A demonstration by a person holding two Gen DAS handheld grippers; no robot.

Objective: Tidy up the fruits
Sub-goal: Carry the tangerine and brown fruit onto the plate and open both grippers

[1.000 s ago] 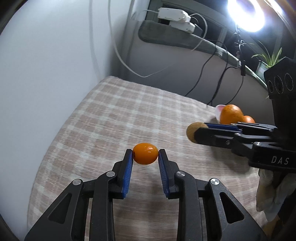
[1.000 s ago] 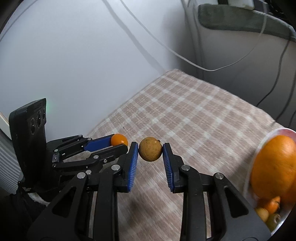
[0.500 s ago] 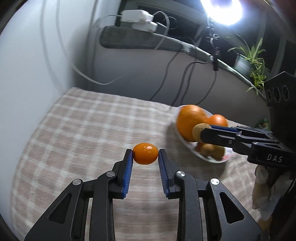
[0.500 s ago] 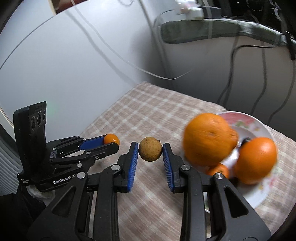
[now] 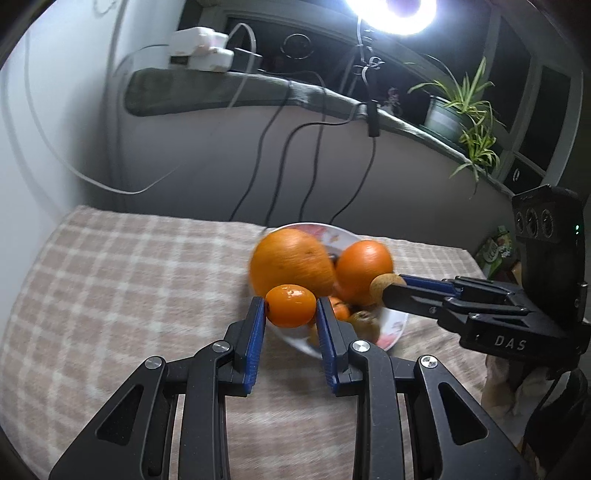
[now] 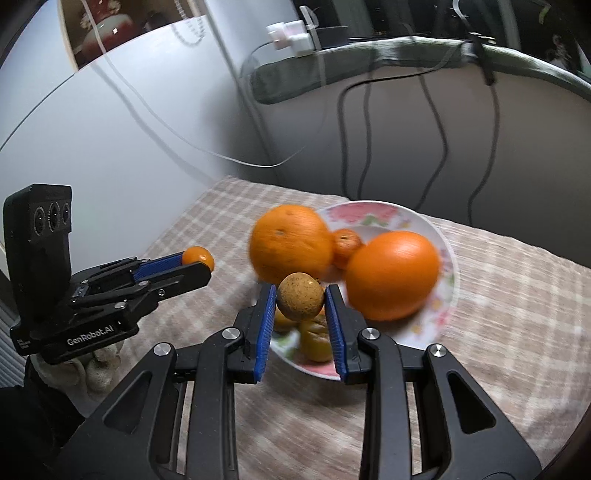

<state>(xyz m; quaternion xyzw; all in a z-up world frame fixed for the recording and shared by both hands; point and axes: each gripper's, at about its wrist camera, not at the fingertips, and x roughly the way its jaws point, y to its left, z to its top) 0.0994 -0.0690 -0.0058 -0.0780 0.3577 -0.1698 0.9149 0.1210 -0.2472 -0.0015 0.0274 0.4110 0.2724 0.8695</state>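
Observation:
My left gripper (image 5: 290, 310) is shut on a small orange kumquat (image 5: 290, 305), held above the near left edge of a flowered white plate (image 5: 395, 330). My right gripper (image 6: 300, 301) is shut on a round brown longan (image 6: 300, 301), held above the plate's (image 6: 406, 218) near edge. The plate holds two big oranges (image 6: 291, 242) (image 6: 393, 275), a small mandarin (image 6: 346, 242) and several small brownish fruits (image 6: 314, 338). The left gripper also shows in the right wrist view (image 6: 192, 264), and the right gripper shows in the left wrist view (image 5: 388, 290).
The plate sits on a beige checked cloth (image 5: 122, 280) over a table against a grey wall. Black and white cables (image 5: 314, 155) hang down the wall behind the plate. A ledge above carries chargers (image 5: 201, 53), a potted plant (image 5: 456, 110) and a bright ring lamp (image 5: 391, 14).
Both grippers have swung right and forward with their fruits, from over the bare cloth to over the plate. The plate and oranges now sit right in front of the fingers.

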